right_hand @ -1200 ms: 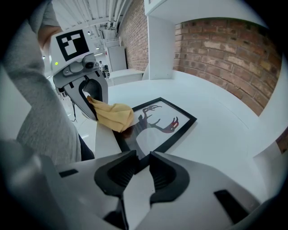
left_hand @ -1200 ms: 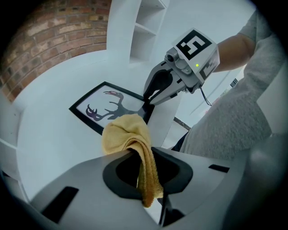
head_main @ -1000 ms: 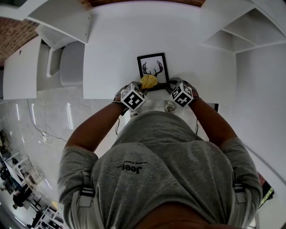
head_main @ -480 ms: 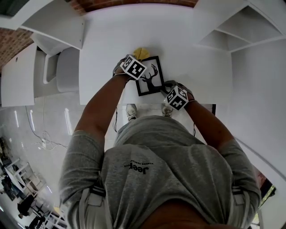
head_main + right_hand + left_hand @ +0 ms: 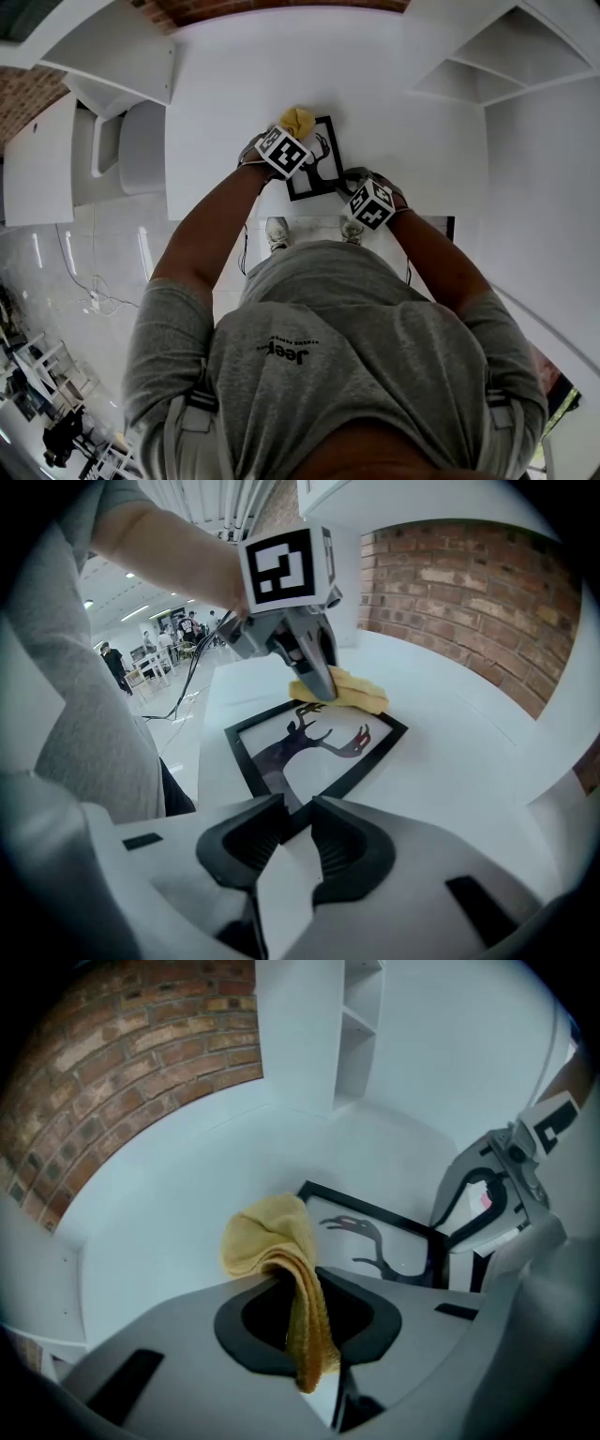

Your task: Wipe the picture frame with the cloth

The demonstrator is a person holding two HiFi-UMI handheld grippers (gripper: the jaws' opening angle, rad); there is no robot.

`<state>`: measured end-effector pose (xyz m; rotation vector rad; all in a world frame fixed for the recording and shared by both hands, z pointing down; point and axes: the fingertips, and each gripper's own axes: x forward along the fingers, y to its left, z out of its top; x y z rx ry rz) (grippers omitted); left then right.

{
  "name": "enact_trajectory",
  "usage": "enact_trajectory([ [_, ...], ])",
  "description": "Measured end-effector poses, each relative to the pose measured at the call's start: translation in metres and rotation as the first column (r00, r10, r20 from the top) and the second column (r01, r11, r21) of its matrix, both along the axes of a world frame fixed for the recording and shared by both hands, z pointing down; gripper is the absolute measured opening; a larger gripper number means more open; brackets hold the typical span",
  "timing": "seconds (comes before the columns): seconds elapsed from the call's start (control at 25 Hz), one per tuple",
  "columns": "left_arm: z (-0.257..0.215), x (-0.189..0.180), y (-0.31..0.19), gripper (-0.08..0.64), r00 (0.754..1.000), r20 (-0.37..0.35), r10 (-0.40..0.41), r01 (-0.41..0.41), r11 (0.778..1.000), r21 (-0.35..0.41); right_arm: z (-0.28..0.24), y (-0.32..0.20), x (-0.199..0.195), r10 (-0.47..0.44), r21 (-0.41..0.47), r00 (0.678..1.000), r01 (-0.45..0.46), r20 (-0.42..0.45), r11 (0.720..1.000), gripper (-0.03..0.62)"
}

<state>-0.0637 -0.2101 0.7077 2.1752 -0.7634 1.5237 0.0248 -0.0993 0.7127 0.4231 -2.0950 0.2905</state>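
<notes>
On the white table [image 5: 225,84], left tool [image 5: 305,1314] holds cloth [image 5: 267,1237] at frame [image 5: 314,747] corner.

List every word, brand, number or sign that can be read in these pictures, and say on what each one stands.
"Jeep": on the back of the person's grey T-shirt, upside down in the head view.
Small print line beside it: too small to read.
Left marker cube and right marker cube: square patterns only, no letters.
Picture frame: an antler drawing, no words.
</notes>
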Motion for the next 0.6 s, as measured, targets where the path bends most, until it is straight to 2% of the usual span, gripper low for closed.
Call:
enact_trajectory([
  [0.2, 0.000, 0.013, 0.063, 0.063, 0.996, -0.025, 0.080, -0.082, 0.993, -0.086, -0.001, 0.001, 0.000, -0.002, 0.002, 1.000, 0.002, -0.002, 1.000, 0.097],
  [0.4, -0.004, 0.024, 0.129, 0.063, 0.989, -0.077, 0.123, -0.136, 0.969, -0.207, 0.000, 0.001, 0.001, -0.007, 0.004, 1.000, 0.007, -0.006, 1.000, 0.097],
  [0.6, -0.008, 0.030, 0.160, 0.063, 0.987, -0.098, 0.129, -0.149, 0.960, -0.237, -0.001, 0.002, 0.001, -0.010, 0.006, 1.000, 0.010, -0.007, 1.000, 0.097],
])
